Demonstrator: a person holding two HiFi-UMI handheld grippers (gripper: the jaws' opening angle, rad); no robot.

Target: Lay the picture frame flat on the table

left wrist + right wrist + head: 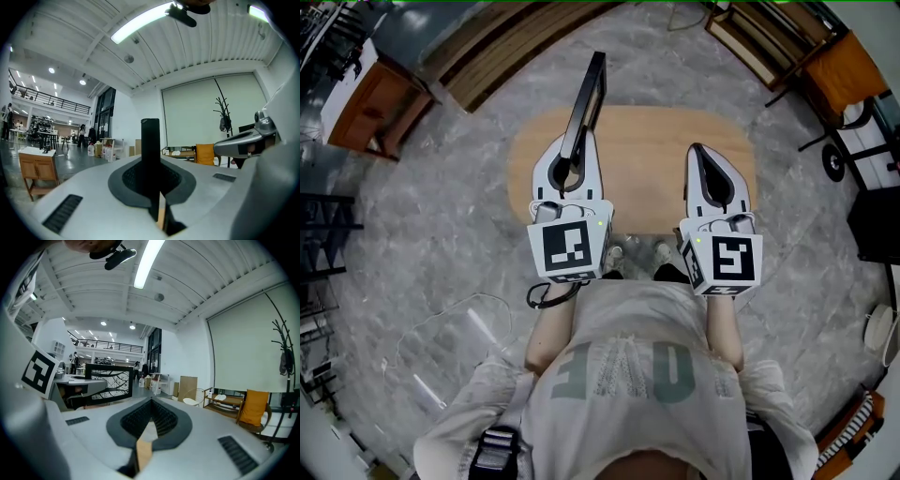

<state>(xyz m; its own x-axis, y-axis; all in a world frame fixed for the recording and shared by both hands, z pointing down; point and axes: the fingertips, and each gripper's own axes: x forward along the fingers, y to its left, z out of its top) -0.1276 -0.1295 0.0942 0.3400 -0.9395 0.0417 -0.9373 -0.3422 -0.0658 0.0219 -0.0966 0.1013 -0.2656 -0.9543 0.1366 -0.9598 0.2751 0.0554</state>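
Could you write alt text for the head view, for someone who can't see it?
Seen from above, a person holds two grippers over a light wooden table; the left gripper has its jaws clamped on a black picture frame, held upright and seen edge-on. The right gripper has its jaws together and holds nothing.

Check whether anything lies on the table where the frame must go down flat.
Nothing visible does. The left gripper holds the frame upright over the table, whose top looks bare. The right gripper, shut and empty, hovers to the frame's right, clear of it.
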